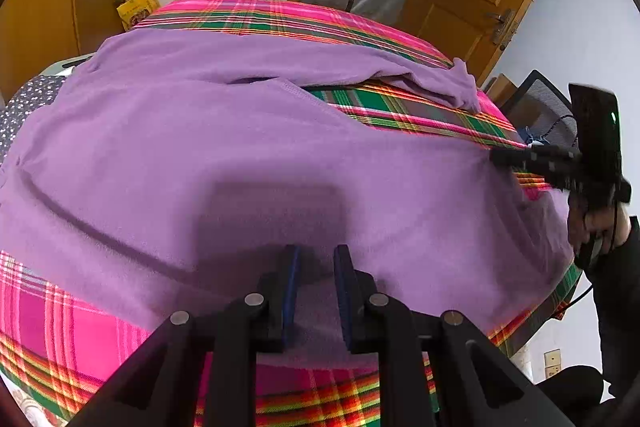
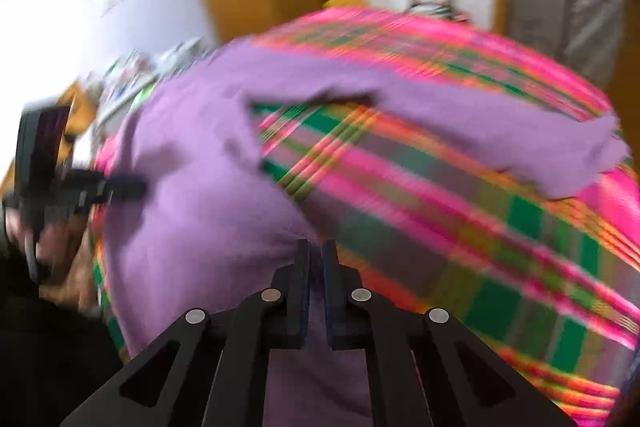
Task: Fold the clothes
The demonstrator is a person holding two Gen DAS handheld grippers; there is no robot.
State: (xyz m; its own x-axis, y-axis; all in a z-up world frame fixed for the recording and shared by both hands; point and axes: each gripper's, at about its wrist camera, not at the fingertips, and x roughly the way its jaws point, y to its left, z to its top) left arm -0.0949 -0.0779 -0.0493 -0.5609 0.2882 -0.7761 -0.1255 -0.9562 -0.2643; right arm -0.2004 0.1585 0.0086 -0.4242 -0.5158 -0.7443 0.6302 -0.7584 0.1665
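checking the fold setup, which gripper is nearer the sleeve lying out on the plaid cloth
Right. The right gripper sits at the garment's edge on the side of the sleeve; the left gripper is at the hem farther from it.

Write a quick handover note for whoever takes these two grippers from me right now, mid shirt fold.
Left gripper: fingers part open at the near hem of the purple shirt, cloth between them, grip unclear.
Right gripper: fingers nearly shut on the shirt's side edge.
Shirt lies spread on the plaid cloth, one sleeve stretched out to the far right.
Done: shirt laid out. Left: every fold.
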